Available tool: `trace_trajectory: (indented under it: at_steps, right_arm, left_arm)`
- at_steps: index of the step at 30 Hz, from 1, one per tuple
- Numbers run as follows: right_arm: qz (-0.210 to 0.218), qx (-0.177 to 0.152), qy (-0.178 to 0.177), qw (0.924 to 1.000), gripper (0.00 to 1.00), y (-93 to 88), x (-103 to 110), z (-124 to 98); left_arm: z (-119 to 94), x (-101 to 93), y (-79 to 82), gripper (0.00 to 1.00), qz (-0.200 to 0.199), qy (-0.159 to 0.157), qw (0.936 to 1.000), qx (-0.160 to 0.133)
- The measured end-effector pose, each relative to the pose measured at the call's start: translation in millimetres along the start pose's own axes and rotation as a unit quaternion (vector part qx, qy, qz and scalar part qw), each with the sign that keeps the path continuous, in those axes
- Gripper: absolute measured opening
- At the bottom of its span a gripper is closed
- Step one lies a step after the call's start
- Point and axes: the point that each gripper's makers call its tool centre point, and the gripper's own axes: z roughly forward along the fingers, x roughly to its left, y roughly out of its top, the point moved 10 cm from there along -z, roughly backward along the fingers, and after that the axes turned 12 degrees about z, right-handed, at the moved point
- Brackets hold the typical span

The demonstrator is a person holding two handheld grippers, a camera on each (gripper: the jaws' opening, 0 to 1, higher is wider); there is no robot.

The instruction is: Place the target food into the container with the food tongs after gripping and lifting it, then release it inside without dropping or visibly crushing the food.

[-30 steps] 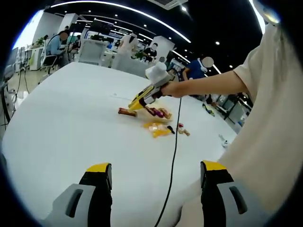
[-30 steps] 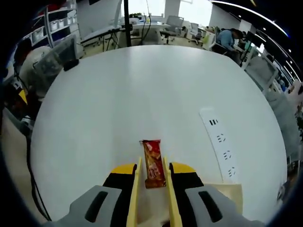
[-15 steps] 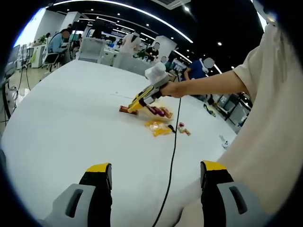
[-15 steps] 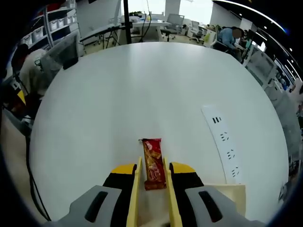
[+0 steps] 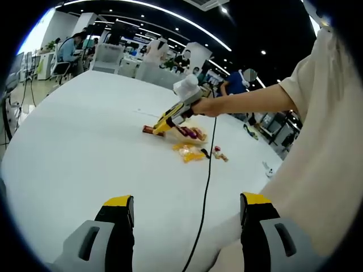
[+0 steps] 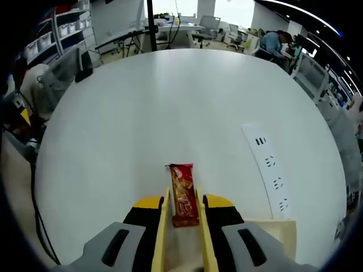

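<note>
the right claw [image 6: 181, 212] is fitted with yellow tongs [image 6: 160, 226], pinching a red snack bar [image 6: 182, 194] just over the white desk [image 6: 170, 113]. a cream container [image 6: 272, 233] is seen near right, a power strip [image 6: 271, 170] beyond. the left claw [image 5: 184, 218] is spread, holding nothing.

surface [image 6: 170, 102]: white, round, wide.
snack bar [image 6: 182, 194]: red wrapper, lying flat on the surface.
power strip [image 6: 270, 170]: white, flat on the surface.
small snacks [image 5: 193, 146]: loose group near the black cable [image 5: 206, 187].
</note>
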Motion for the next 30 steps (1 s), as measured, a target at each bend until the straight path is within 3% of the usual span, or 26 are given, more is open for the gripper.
trace_trajectory:
  at_steps: [30]
  right_arm:
    - [0.008, 0.006, -0.013, 0.9999, 0.25, -4.3, 1.9, 0.7]
  left_arm:
    - [-7.9, -5.6, -1.6, 0.76, -0.001, 0.006, 1.0000, -0.003]
